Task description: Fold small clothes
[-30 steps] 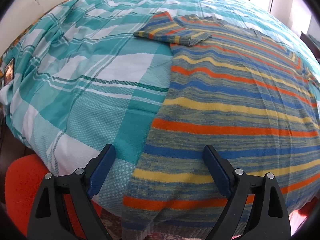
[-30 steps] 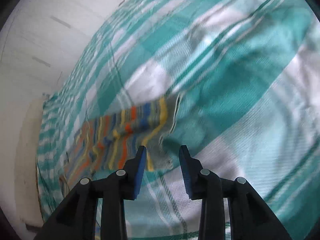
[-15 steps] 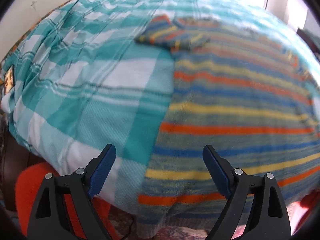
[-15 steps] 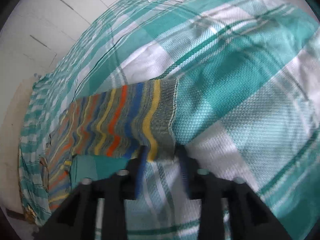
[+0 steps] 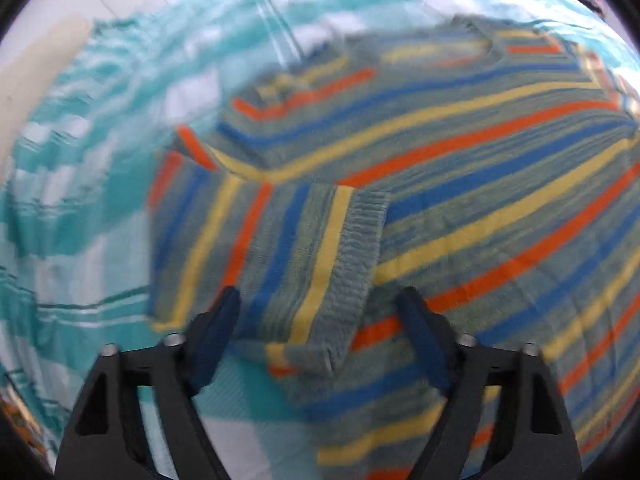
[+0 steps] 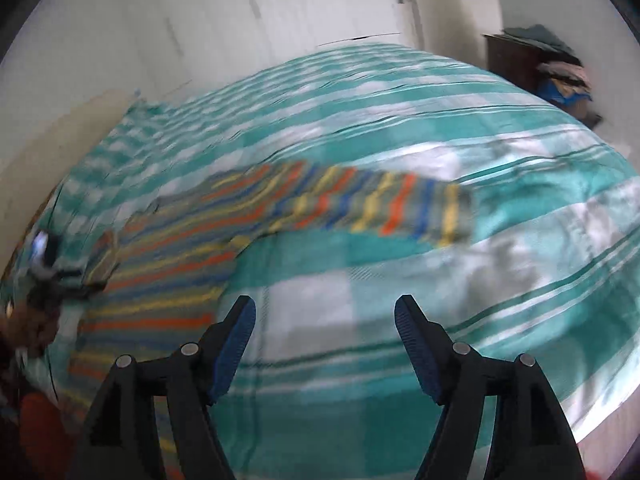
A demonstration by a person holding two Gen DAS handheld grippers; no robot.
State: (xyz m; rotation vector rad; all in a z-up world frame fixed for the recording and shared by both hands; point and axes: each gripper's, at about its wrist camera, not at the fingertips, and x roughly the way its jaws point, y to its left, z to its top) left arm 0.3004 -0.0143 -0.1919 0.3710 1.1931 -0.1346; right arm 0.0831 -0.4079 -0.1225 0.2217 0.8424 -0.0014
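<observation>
Sweater point(image 5: 460, 184): spread flat on bed point(image 6: 400, 128) — ready for folding.
Left gripper point(image 5: 320, 312): jaws wide apart, straddling near sleeve cuff point(image 5: 360, 248), likely to pinch it.
Right gripper point(image 6: 324, 320): jaws apart, empty — far sleeve point(image 6: 360, 204) lies ahead.

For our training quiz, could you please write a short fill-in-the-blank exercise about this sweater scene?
1. The sweater lies on a checked ____.
2. The jaws of the left hand-held gripper stand ____.
3. In the right wrist view, one sleeve lies stretched out ____ on the cover, away from the body.
4. The right hand-held gripper holds ____.

Missing words: bedspread; open; flat; nothing
</observation>
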